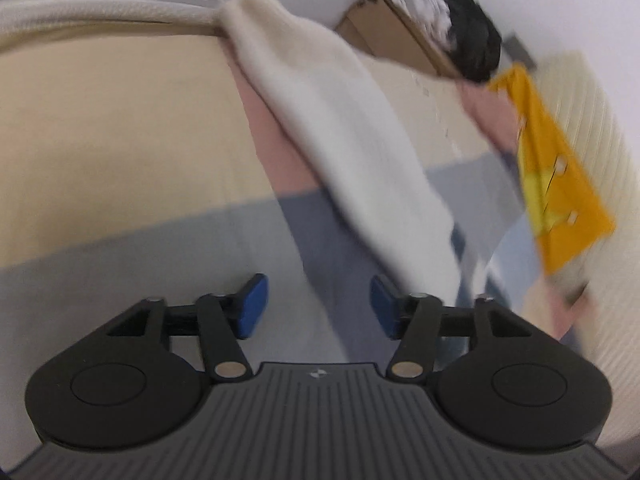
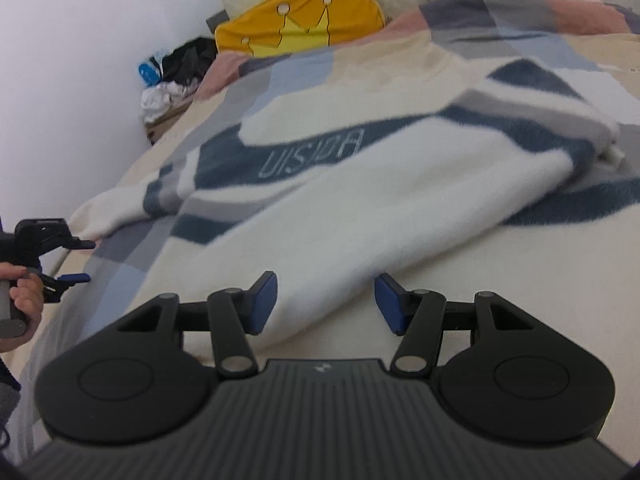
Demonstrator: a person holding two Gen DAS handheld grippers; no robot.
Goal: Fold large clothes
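1. Right gripper (image 2: pixel 326 304) sits low over the bed, jaws apart, with the near edge of the sweater (image 2: pixel 360 216) lying between the blue pads, not pinched.
2. Left gripper (image 1: pixel 316 306) is wide open too and holds nothing; a hand (image 2: pixel 22 300) grips its handle off at the bed's left side.
3. The cream sweater with navy bands lies spread on the patchwork bedspread (image 2: pixel 500 292).
4. Further back there's a yellow crown pillow (image 2: pixel 304 16) and a cardboard box (image 1: pixel 400 36) of clutter by the wall.

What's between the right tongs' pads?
The near edge of the white sweater lies between the open right tongs; the pads are not pressing it. Seen in the right wrist view.
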